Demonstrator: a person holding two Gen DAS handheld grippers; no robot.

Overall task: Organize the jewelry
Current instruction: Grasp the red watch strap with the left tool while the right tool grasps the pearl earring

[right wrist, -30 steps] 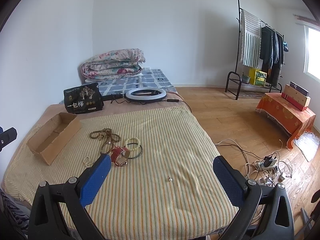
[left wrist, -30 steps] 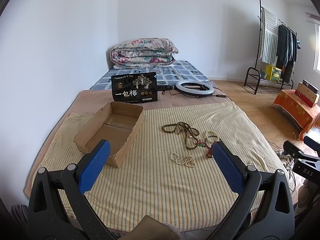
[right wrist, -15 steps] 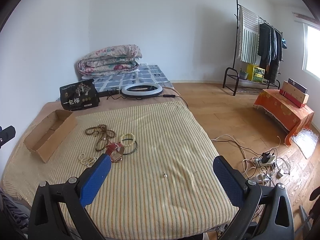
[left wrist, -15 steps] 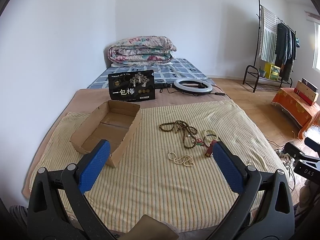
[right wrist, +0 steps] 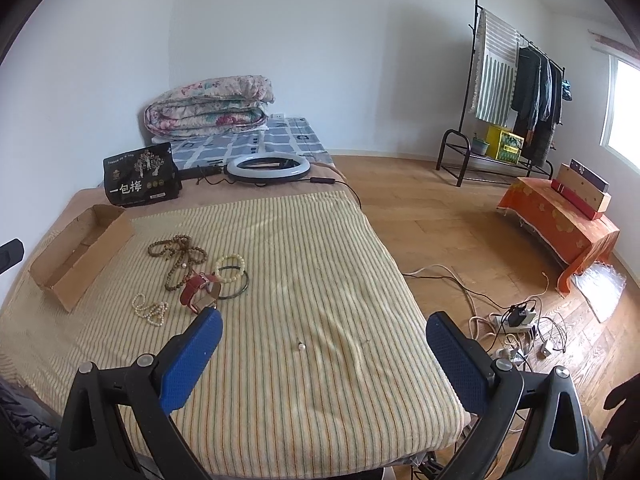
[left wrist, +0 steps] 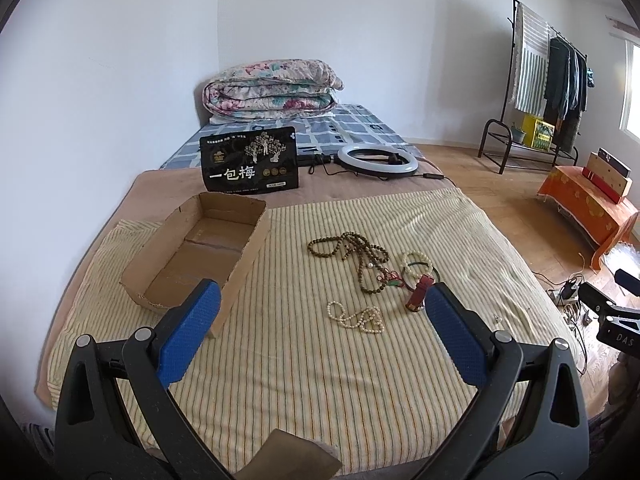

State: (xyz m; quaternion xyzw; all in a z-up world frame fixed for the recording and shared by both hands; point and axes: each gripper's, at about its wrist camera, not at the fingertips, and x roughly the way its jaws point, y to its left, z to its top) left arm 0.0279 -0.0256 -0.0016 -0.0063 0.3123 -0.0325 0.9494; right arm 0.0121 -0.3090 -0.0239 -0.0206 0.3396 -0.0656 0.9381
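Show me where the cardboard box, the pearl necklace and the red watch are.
cardboard box (left wrist: 208, 256), left wrist view, on its bare inner floor.
pearl necklace (left wrist: 358, 317), left wrist view, on the tangled middle of the strand.
red watch (right wrist: 191, 290), right wrist view, on the red strap.

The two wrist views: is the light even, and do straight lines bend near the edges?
Left wrist view: soft daylight, no hard shadows on the striped yellow bed cover; the black clothes rack bows and the corners are dark. Right wrist view: the window is blown out white; the wooden floor curves, and the corners are dark too.
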